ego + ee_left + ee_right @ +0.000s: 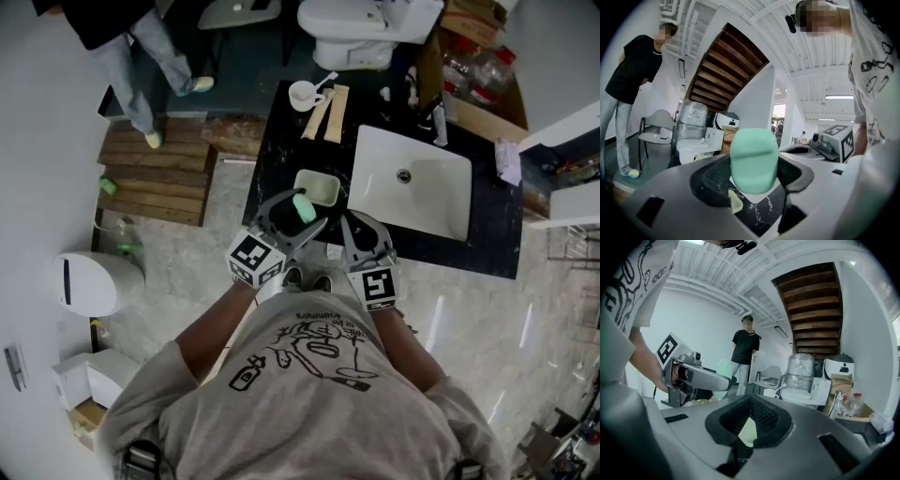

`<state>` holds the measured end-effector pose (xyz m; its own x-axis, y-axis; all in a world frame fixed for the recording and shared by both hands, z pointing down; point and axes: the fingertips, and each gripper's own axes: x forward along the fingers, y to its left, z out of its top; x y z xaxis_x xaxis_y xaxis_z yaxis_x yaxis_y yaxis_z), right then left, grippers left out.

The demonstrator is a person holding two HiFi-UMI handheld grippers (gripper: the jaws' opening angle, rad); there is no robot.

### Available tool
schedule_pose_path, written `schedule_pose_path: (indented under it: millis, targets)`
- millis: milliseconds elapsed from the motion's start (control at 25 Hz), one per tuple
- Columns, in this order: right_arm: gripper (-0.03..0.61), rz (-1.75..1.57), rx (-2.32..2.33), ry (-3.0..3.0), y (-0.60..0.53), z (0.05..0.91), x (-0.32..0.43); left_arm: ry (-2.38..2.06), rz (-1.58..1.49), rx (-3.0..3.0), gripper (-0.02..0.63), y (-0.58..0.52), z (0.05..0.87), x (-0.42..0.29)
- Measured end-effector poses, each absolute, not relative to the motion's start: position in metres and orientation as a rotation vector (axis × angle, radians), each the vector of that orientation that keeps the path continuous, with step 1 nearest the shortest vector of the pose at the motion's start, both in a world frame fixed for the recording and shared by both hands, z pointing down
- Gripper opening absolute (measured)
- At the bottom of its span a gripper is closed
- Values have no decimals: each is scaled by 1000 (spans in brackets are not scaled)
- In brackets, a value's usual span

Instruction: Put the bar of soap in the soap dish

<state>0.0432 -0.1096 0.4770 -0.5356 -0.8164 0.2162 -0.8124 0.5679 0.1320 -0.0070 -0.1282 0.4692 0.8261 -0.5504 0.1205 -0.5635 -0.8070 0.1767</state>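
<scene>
- While the bar of soap (753, 160) is clamped between the fingers of the left gripper (296, 214), it is held raised over the near edge of the pale green soap dish (333, 187).
- The dish is seen on the black marble table (281, 141), just beside the white sink (422, 202).
- The fingers of the right gripper (354, 223) are pressed together, with nothing gripped.

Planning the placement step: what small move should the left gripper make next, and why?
Probably ease the left gripper forward and down: the soap bar clamped in its jaws hangs at the soap dish's near edge, not yet inside it.
</scene>
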Motion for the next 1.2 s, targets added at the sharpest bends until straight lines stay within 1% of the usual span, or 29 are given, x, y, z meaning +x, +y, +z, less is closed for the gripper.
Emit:
schedule_pose_path:
  millis: [1200]
  targets:
    - [23,-58,1205,-2459,-106,526,14,-822,417,2823,279,-147,550,-14]
